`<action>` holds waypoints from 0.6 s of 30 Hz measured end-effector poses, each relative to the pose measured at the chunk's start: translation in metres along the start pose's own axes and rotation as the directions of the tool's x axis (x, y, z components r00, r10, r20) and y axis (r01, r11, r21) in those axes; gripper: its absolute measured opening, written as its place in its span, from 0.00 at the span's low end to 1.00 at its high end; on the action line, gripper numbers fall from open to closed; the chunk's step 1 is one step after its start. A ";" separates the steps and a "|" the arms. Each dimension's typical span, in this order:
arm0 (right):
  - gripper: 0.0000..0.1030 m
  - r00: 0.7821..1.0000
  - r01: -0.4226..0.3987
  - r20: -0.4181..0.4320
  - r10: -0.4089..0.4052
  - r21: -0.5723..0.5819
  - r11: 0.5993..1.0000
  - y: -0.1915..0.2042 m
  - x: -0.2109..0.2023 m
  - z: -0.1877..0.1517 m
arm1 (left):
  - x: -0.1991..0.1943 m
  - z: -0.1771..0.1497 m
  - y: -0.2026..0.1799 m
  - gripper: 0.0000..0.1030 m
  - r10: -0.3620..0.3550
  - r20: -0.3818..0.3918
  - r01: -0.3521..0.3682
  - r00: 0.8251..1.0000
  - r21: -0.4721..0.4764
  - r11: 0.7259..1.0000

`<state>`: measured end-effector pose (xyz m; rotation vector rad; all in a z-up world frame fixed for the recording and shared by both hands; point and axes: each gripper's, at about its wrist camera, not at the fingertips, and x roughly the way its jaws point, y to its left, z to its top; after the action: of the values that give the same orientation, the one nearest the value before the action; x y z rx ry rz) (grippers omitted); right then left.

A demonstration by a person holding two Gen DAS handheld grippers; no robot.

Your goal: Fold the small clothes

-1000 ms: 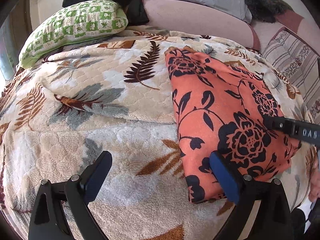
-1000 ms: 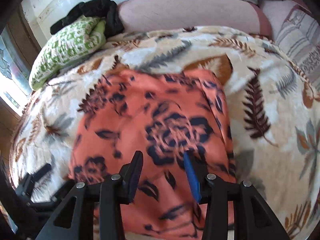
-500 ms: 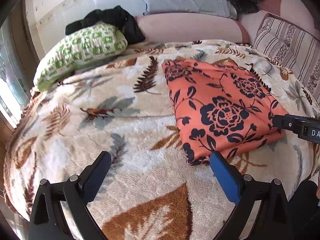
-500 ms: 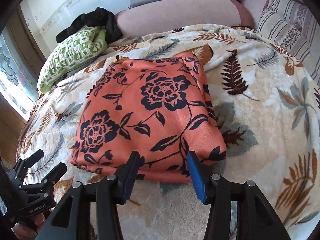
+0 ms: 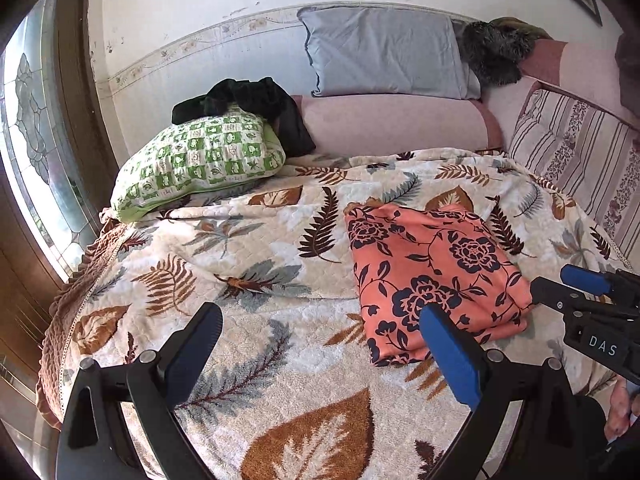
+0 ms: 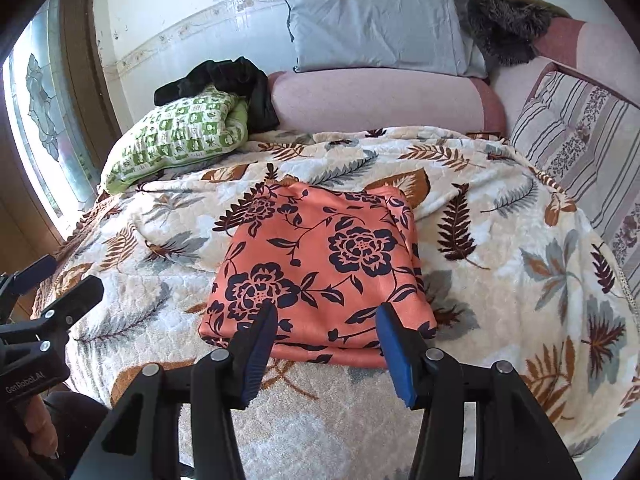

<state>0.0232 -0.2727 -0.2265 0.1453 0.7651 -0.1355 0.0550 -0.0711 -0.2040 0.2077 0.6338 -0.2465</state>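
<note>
A bed fills both views, covered by a cream blanket printed with brown and grey leaves. Along its head lie a pink bolster, a grey pillow leaning on the wall, a green checked pillow with a black garment heaped on it, a striped cushion to the right and a dark furry thing whose kind cannot be made out.

The cloth, orange with dark blue flowers, lies folded into a neat, thick rectangle on the blanket, near the bed's front edge and to the right of its middle in the left wrist view.

The left tongs are spread wide and hold nothing. They hang above the blanket; the blue-padded right finger overlaps the cloth's near corner in the picture, but whether it touches cannot be told. The right tongs are also parted, less widely, and grip nothing; their tips stand over the cloth's near edge, with contact unclear.

Each tool shows at the rim of the other's view: the right tongs at the cloth's right side, the left tongs off to the cloth's left. The holding hands are mostly cut off, with only a bit of skin at the frame corners. The fisheye rim hides the bed's near edge and the stained-glass window is bent and partly cropped.
</note>
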 end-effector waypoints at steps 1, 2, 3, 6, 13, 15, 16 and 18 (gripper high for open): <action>0.54 1.000 0.006 0.006 -0.006 -0.006 1.000 0.001 -0.003 0.001 | -0.003 0.001 0.000 0.96 0.003 0.004 -0.003 1.000 0.001 1.000; 0.54 1.000 0.011 0.010 -0.011 -0.012 1.000 0.002 -0.007 0.002 | -0.005 0.002 -0.001 0.96 0.005 0.007 -0.005 1.000 0.002 1.000; 0.54 1.000 0.015 0.014 -0.015 -0.017 1.000 0.003 -0.009 0.003 | -0.007 0.003 -0.001 0.96 0.006 0.010 -0.006 1.000 0.002 1.000; 0.54 0.999 0.038 0.028 -0.038 -0.033 0.999 0.007 -0.018 0.004 | -0.014 0.005 -0.002 0.96 0.003 0.020 -0.003 1.000 -0.002 1.000; 0.54 0.989 0.142 0.062 -0.138 -0.072 0.987 0.014 -0.036 0.009 | -0.025 0.010 -0.004 0.96 0.003 0.032 -0.003 0.999 0.003 1.000; 0.55 0.984 0.167 0.074 -0.161 -0.075 0.983 0.015 -0.042 0.012 | -0.026 0.011 -0.005 0.96 0.010 0.023 -0.010 1.000 0.003 1.000; 0.57 0.982 0.179 0.081 -0.173 -0.077 0.981 0.015 -0.045 0.013 | -0.026 0.011 -0.006 0.96 0.023 0.021 -0.023 1.000 0.003 1.000; 0.58 0.978 0.194 0.094 -0.186 -0.080 0.978 0.013 -0.050 0.015 | -0.028 0.012 -0.008 0.96 0.044 0.029 -0.044 0.999 0.011 0.999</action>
<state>0.0003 -0.2588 -0.1801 -0.0187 0.6970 -0.2872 0.0374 -0.0771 -0.1786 0.2285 0.5992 -0.2105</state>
